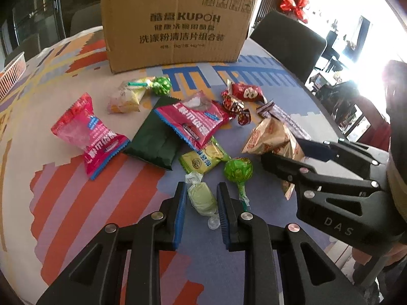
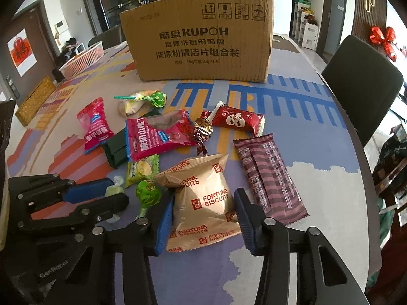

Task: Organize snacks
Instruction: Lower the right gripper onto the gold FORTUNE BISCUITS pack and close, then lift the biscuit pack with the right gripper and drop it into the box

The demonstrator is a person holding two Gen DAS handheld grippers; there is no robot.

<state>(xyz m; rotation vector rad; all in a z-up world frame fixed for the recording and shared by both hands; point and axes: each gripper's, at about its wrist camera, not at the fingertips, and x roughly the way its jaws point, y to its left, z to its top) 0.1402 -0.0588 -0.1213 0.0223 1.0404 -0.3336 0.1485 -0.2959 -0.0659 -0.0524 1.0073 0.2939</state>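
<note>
Snacks lie scattered on a patterned table [image 2: 323, 198] in front of a tall cardboard box [image 1: 175, 25]. My left gripper [image 1: 202, 203] is shut on a pale green wrapped candy [image 1: 201, 196] resting on the table; the candy [image 2: 113, 190] also shows between those fingers in the right wrist view. A gold Fortune Biscuits bag [image 2: 203, 198] lies flat, and my right gripper [image 2: 204, 216] has a blue pad pressed against each of its sides. A green lollipop [image 1: 238, 170] lies between the two grippers.
Behind lie two pink packets [image 1: 91, 132] [image 1: 193, 119], a dark green packet [image 1: 155, 139], a yellow-green packet [image 1: 203, 157], a red pack [image 2: 236, 120] and a purple striped bar [image 2: 269, 175]. A pink basket [image 2: 84, 59] stands far left. A dark chair [image 2: 361, 86] stands at the right edge.
</note>
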